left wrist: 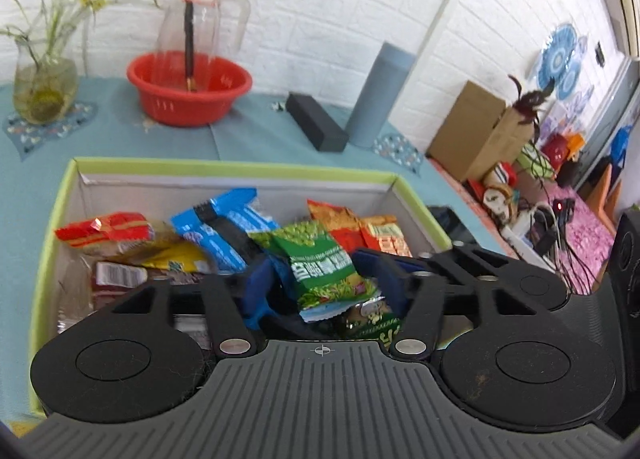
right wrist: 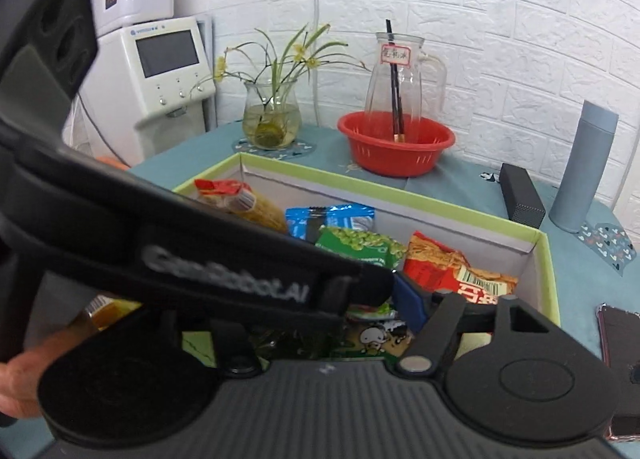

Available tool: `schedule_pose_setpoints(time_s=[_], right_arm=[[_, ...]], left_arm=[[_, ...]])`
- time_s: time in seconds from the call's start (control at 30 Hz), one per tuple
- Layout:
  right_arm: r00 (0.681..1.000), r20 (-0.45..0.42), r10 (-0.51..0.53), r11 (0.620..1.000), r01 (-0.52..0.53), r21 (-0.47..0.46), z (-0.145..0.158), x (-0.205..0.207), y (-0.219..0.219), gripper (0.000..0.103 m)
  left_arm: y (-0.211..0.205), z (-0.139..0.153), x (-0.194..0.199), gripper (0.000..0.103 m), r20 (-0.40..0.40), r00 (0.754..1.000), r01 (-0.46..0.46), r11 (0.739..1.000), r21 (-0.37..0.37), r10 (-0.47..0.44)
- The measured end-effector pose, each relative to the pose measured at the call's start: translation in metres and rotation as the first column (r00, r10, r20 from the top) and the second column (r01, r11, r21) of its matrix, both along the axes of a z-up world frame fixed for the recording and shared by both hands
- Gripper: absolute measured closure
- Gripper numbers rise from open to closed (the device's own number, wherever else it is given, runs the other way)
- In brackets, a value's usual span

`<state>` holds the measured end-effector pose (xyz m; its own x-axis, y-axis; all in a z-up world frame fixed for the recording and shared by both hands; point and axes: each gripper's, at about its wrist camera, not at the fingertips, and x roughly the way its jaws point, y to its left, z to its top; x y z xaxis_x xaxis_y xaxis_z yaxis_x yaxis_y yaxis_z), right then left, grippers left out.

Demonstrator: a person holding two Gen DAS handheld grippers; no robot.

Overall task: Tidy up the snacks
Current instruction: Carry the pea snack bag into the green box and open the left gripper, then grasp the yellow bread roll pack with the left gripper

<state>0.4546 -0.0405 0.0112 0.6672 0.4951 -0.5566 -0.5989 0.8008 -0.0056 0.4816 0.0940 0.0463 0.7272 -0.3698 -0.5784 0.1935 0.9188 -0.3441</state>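
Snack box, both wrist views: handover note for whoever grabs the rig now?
Left hand-held gripper: over the snack box, the green pea packet between its blue fingers; whether the grip is firm is unclear.
Right hand-held gripper: mostly hidden behind the left one; state unknown.
Done: red, blue and orange packets lie in the box.
Left: set the pea packet down, tidy the pile.

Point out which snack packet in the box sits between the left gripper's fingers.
The green pea packet: it stands between the left gripper's blue fingers, while the blue packet and orange packets lie farther back in the box.
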Motion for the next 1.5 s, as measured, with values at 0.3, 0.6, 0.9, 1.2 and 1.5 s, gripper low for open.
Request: schedule_pose_setpoints(time_s=[0.3, 0.6, 0.9, 1.2, 1.5], right_arm=[[0.992, 0.115, -0.043, 0.996, 0.034, 0.08, 0.041, -0.071, -0.029, 0.001], [0.997, 0.075, -0.031, 0.996, 0.025, 0.089, 0.032, -0.144, -0.028, 0.001], [0.988, -0.076, 0.133, 0.991, -0.131, 0.03, -0.024, -0.155, 0.043, 0.0], [0.979, -0.096, 0.182, 0.981, -0.174, 0.089, -0.021, -0.132, 0.088, 0.001], [0.925, -0.209, 0.316, 0.946, -0.293, 0.137, -0.036, -0.115, 0.136, 0.001]], left_arm=[[-0.013, 0.042, -0.067, 0.036, 0.131, 0.991, 0.002, 1.0, 0.031, -0.006], [0.003, 0.052, -0.137, 0.029, 0.181, 0.983, -0.011, 0.999, 0.03, 0.005], [0.12, -0.009, -0.169, 0.035, 0.04, 0.978, -0.206, 0.978, -0.016, 0.207], [0.149, -0.037, -0.149, 0.041, -0.056, 0.966, -0.254, 0.967, -0.018, 0.252], [0.176, -0.05, -0.142, 0.039, -0.115, 0.955, -0.282, 0.958, -0.049, 0.275]])
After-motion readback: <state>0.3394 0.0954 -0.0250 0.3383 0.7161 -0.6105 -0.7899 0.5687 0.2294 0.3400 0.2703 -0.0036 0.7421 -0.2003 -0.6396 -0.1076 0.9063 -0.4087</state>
